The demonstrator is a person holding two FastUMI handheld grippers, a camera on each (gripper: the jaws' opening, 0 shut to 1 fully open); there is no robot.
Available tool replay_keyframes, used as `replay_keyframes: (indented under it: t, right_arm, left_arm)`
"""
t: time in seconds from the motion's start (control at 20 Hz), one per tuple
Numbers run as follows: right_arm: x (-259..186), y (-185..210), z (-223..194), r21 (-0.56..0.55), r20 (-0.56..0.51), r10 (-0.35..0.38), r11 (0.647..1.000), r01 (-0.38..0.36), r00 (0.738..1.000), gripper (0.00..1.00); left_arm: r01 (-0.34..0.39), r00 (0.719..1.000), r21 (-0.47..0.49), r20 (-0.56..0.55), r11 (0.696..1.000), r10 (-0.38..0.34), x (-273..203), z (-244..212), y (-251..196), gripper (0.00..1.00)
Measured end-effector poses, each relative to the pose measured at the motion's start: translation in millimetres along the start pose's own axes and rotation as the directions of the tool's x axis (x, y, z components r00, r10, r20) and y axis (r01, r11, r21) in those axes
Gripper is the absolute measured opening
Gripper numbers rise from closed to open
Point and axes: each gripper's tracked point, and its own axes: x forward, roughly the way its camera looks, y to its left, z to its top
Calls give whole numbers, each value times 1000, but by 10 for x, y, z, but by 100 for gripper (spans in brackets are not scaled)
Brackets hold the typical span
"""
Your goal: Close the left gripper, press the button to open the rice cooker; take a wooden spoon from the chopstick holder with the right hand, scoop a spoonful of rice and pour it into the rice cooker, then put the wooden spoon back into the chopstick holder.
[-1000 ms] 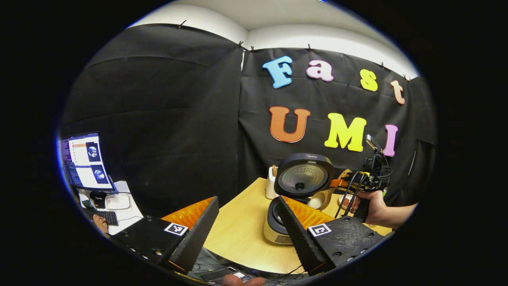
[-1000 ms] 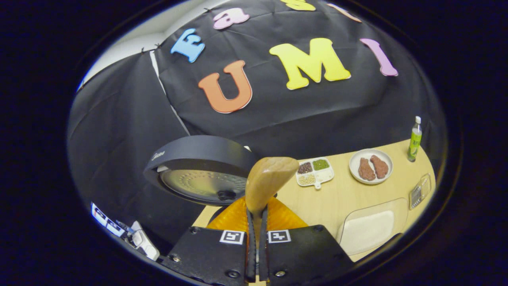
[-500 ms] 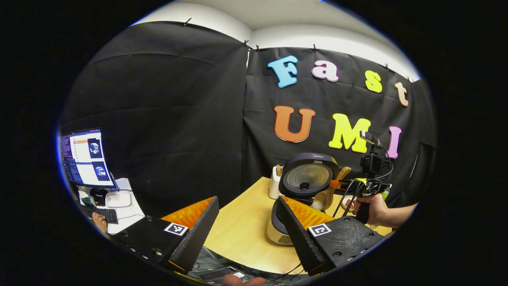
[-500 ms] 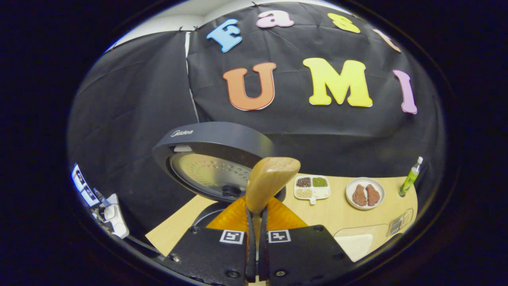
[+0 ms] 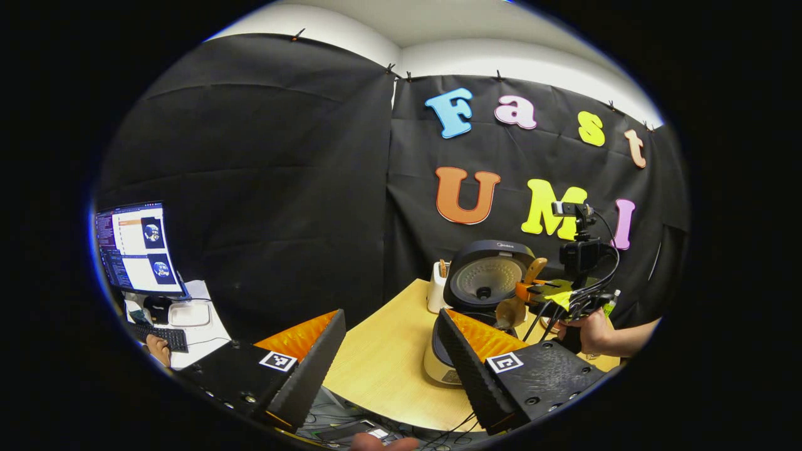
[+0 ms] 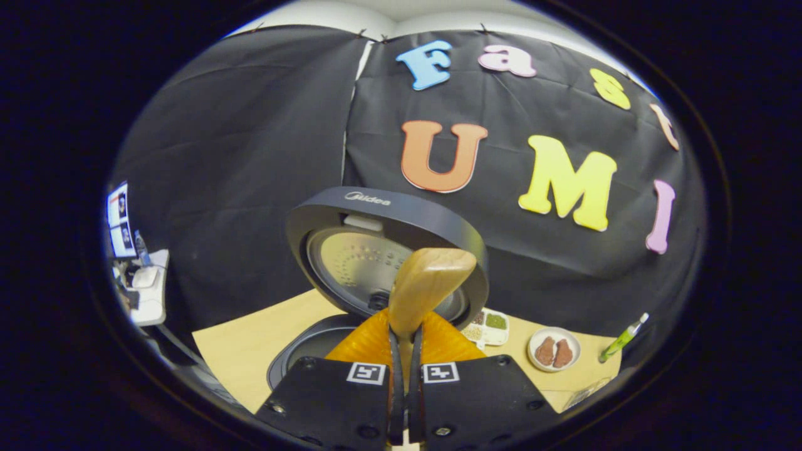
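The rice cooker [image 5: 443, 366] stands on the table with its lid [image 5: 489, 275] swung up. In the right gripper view the lid [image 6: 382, 244] rises just ahead, with the dark pot [image 6: 310, 347] below it. My right gripper [image 6: 404, 376] is shut on the wooden spoon [image 6: 427, 285]. In the left gripper view a hand holds that gripper [image 5: 544, 292] over the cooker's right side, and the spoon [image 5: 512, 310] hangs bowl down. A white chopstick holder [image 5: 437, 289] stands behind the cooker. My left gripper [image 5: 388, 354] is open and holds nothing, low at the table's near edge.
On the wooden table [image 6: 244, 344], a divided tray of grains [image 6: 490, 326], a plate of meat [image 6: 554, 351] and a green bottle [image 6: 620, 341] lie to the right. A monitor [image 5: 135, 247], a keyboard and a hand are on a desk at far left.
The right gripper has swung left and in over the cooker, so the lid now sits centred in its view. The spoon stands steeper, bowl down. The left gripper has barely moved.
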Motion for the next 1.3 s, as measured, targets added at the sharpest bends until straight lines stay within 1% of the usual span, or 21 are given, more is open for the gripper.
replay_keyframes:
  t: [0.2, 0.4, 0.6, 0.7, 0.75, 0.85, 0.95, 1.1, 1.2, 1.3]
  right_arm:
    - [-27, 87, -26, -85, 23, -3, 996, 5, 1000, 9]
    - [-14, 116, -36, -92, 32, -4, 996, 7, 999, 8]
    - [-76, 86, -29, -42, 40, 11, 999, -10, 999, 8]
    - [-166, 62, 22, 5, 53, 26, 1000, -26, 998, 8]
    - [-229, 45, 47, 43, 57, 35, 998, -37, 998, 8]
    - [-355, -21, 109, 155, 72, 58, 985, -69, 996, 8]
    - [-492, -178, 170, 265, 83, 56, 961, -76, 995, 8]
    - [-703, -576, 164, 387, 79, 27, 920, -56, 996, 8]
    - [-845, -954, 55, 416, 63, -13, 909, -14, 998, 8]
    - [-1013, -1386, -97, 430, 51, -69, 902, 41, 996, 8]
  left_arm:
    - [-9, 1000, -1, 1, 1000, 9, -46, -7, 50, 95]
    - [-17, 1000, -2, -1, 1000, 17, -84, 9, 88, 95]
    - [-17, 1000, 9, -5, 1000, 17, -98, 0, 51, 95]
    - [-9, 1000, 14, -6, 1000, 9, -99, -3, -5, 95]
    - [-2, 1000, 18, -9, 1000, 3, -94, -10, -42, 95]
    - [15, 1000, 30, -12, 999, -15, -93, -20, -169, 95]
    - [36, 999, 47, -16, 998, -35, -104, -36, -307, 95]
    - [92, 996, 67, -18, 994, -91, -111, -46, -643, 95]
    - [141, 990, 76, -12, 987, -141, -105, -36, -893, 95]
    - [179, 984, 88, -3, 980, -180, -97, -25, -1123, 95]
